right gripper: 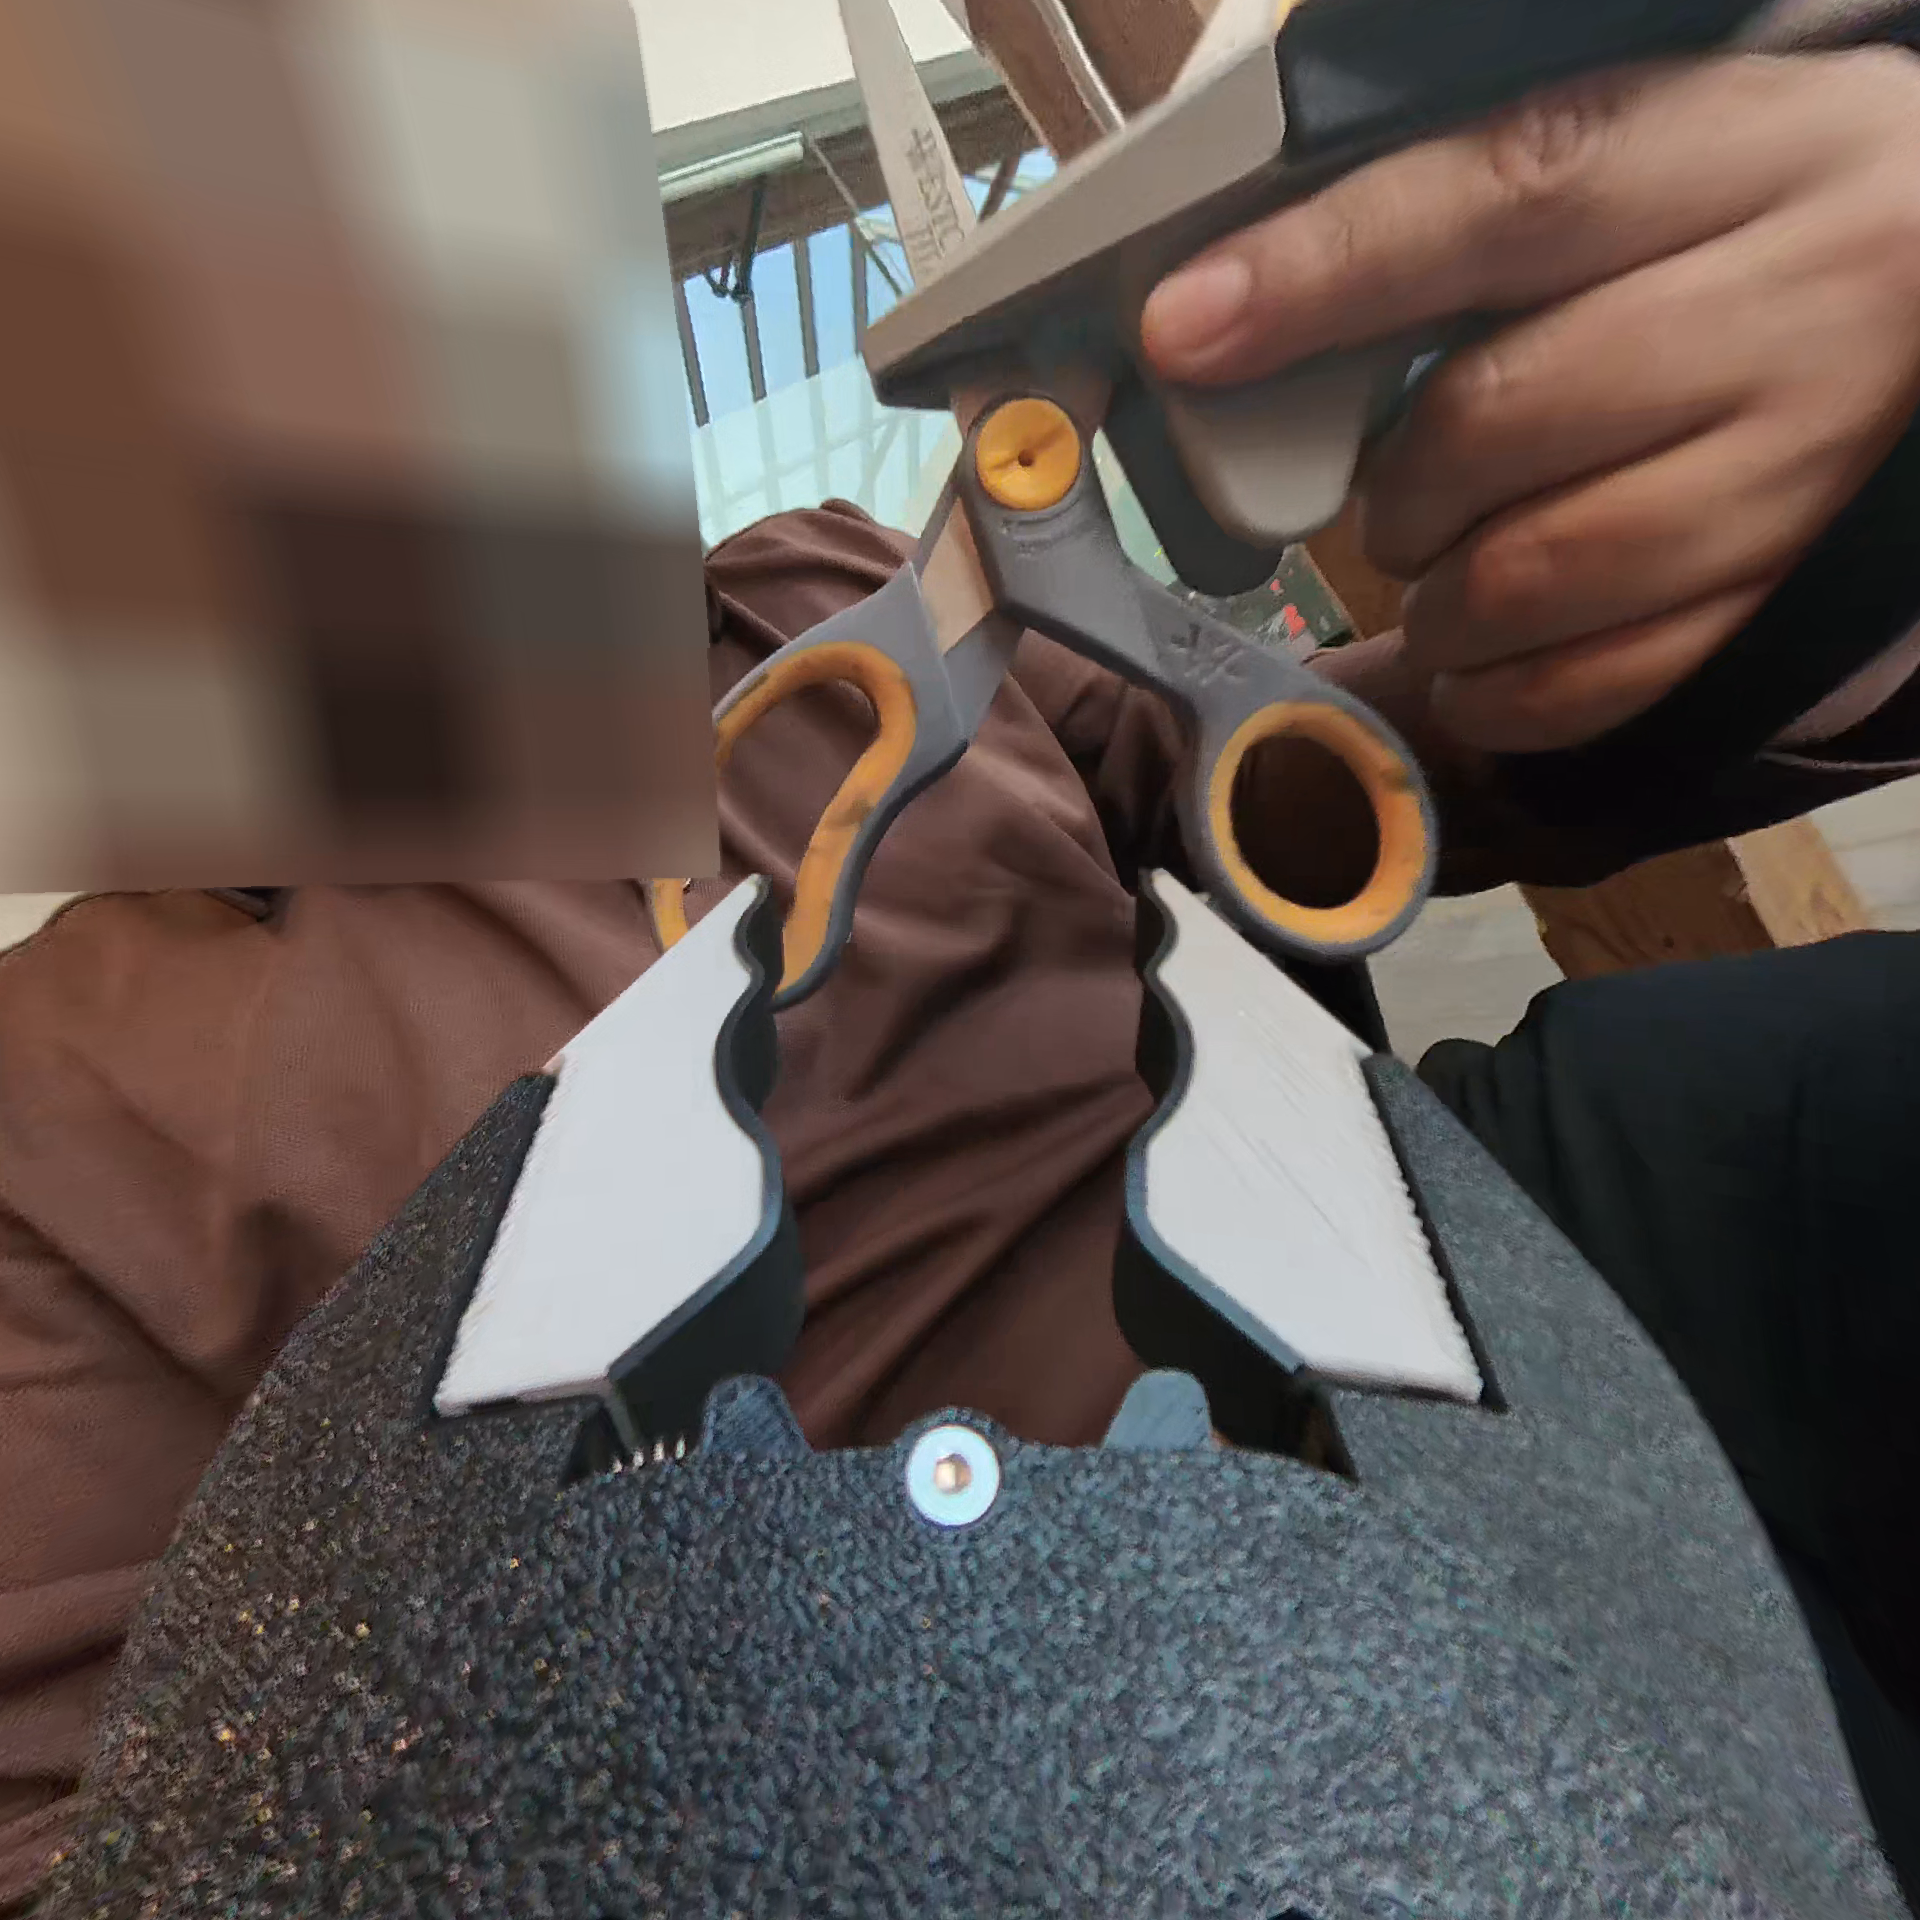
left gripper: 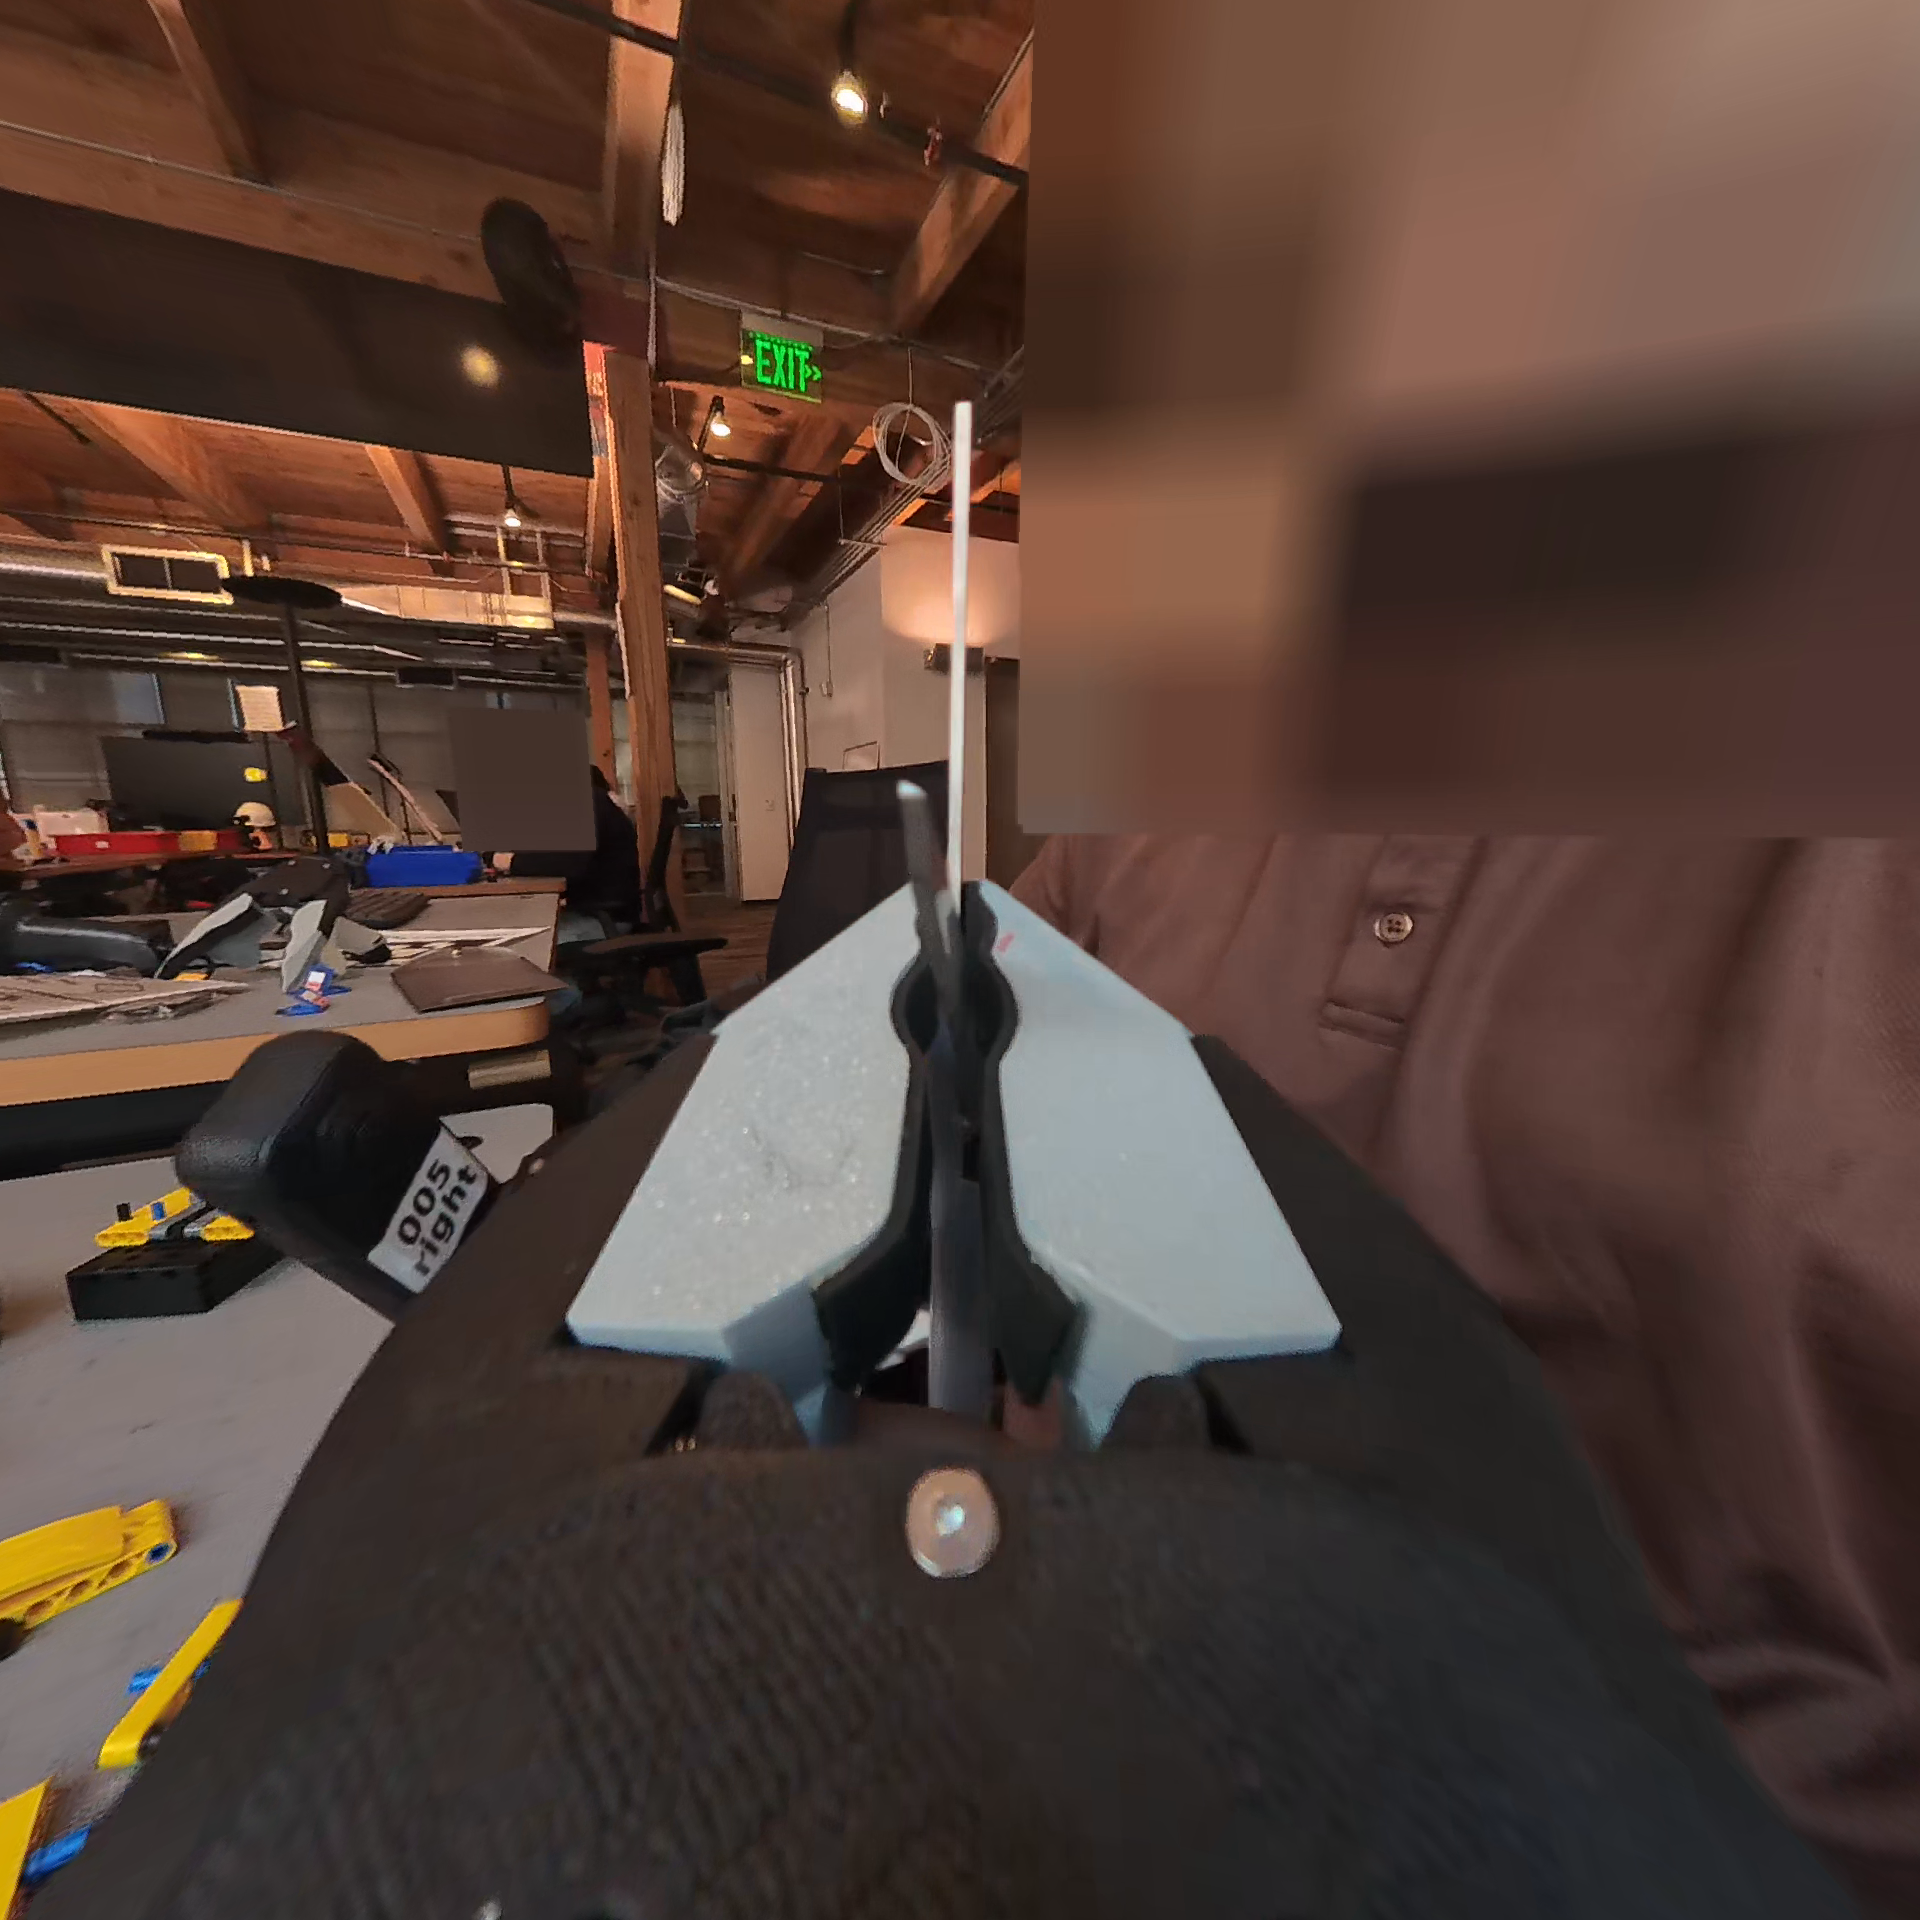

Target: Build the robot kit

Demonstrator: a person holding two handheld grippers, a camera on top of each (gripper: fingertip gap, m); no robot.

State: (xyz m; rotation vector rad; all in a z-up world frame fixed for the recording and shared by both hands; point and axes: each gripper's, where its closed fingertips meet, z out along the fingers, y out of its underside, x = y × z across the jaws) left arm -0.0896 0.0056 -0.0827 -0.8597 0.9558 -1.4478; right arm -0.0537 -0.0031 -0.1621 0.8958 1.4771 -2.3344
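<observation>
1. The scissors (right gripper: 1091, 613), grey with orange-lined handles, are up in the air in front of a person's brown shirt (left gripper: 1558, 1143), well clear of the counter (left gripper: 208, 1403). Their handles stand partly apart.
2. The left tongs (left gripper: 961, 904) are pressed together on the blades just past the orange pivot. One blade rises edge-on from between the tips, and a shorter dark one leans to its left.
3. This pinch looks firm but narrow, so the handles could probably swing about it.
4. The right tongs (right gripper: 956, 894) are spread wide and hold nothing. Their left tip is just at the long handle loop, and the round loop is just beyond the right tip.
5. A hand (right gripper: 1610, 416) wraps the left tool from the right, tilting it down toward the right tongs.
6. Yellow pieces (left gripper: 83, 1558) and a black block (left gripper: 156, 1278) lie at the left on the counter.
</observation>
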